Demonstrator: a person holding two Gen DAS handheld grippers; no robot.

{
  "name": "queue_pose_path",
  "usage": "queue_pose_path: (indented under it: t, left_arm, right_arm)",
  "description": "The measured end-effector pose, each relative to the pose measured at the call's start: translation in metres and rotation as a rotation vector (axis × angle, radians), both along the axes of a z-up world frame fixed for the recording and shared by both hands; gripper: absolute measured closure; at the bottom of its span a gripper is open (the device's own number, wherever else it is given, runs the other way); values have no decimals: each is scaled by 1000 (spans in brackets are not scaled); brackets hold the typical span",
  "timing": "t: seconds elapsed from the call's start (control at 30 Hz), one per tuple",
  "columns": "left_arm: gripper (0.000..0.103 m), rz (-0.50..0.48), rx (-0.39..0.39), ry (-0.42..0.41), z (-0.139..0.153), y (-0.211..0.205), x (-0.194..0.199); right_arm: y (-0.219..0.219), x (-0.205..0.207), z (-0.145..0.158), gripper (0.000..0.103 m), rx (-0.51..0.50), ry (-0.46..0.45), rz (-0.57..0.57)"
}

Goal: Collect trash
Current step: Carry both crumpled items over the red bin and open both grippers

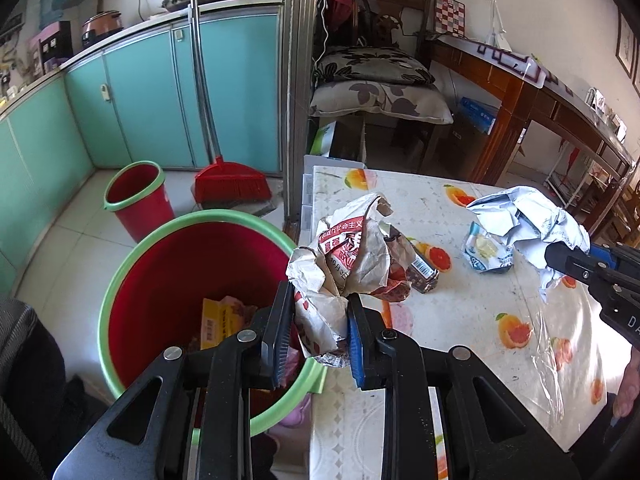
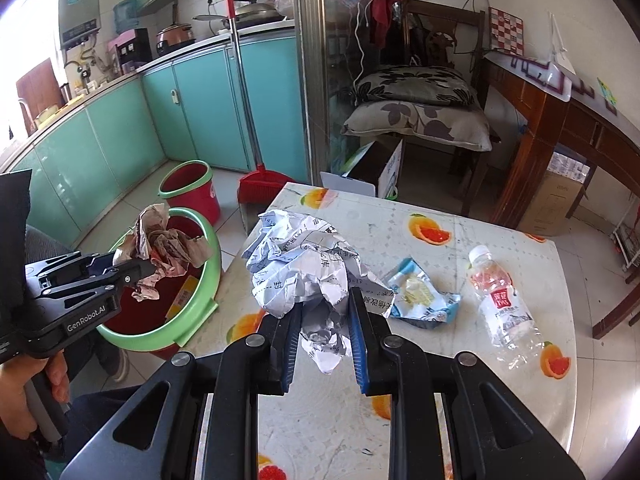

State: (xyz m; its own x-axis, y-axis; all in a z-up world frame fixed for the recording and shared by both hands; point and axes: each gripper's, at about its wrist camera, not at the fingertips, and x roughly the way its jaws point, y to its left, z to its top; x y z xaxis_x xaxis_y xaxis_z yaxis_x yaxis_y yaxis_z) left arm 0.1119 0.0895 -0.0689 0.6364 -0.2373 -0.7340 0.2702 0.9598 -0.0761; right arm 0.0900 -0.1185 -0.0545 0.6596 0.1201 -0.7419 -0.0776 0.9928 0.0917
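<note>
- Crumpled red-printed newspaper (image 1: 352, 256): held aloft at the near red bin's (image 1: 120, 280) rim.
- Crumpled white printed paper (image 2: 308, 264): lifted, well right of the bin.
- Torn blue snack wrapper (image 2: 420, 292): flat on the tabletop, farther right.
- Clear plastic bottle (image 2: 500, 308): lying on its side, farthest from the bin.

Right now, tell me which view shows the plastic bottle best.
The right wrist view: the plastic bottle lies in full sight on the table, beside the blue wrapper. The left wrist view does not show it at all.
</note>
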Motion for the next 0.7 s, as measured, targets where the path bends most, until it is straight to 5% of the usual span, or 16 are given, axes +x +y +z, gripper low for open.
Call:
queue_pose_path:
  t: [0.7]
  left_arm:
    - [79, 107, -13, 81, -35, 71, 35]
  right_arm:
    - [92, 50, -32, 83, 34, 58, 150]
